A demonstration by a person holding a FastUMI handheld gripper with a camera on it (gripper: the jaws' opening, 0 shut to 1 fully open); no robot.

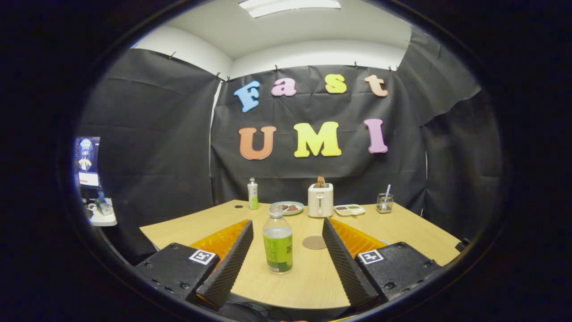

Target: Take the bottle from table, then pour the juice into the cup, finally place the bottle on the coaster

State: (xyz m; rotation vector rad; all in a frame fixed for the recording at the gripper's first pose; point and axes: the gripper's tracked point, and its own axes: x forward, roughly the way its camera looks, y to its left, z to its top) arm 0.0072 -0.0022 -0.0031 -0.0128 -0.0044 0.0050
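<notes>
My gripper (pixel 286 241) is spread wide, its two ribbed fingers (pixel 232 264) angled apart over the near edge of the light wooden table (pixel 402 228). Nothing is held; neither finger touches any object.

The clear plastic bottle with a green label and a pale cap (pixel 277 239) stands upright on the table between the fingers, closer to the left one, with a clear gap on both sides. Its lower part holds greenish juice; the upper part looks empty.

The round brown coaster (pixel 314 242) lies flat on the table just right of the bottle and slightly farther back, close to the inner face of the right finger.

Along the far side of the table, from left to right:
- a slim white bottle with a green base (pixel 253 193), upright;
- a pale green plate (pixel 287 208) carrying dark food;
- a white toaster (pixel 320 200) with a slice of toast standing out of its slot;
- a white divided tray (pixel 349 209) with small portions in its compartments;
- a clear holder (pixel 384 202) with a utensil standing in it.

I cannot make out the cup. A lit monitor (pixel 87 161) stands at the far left, off the table.
</notes>
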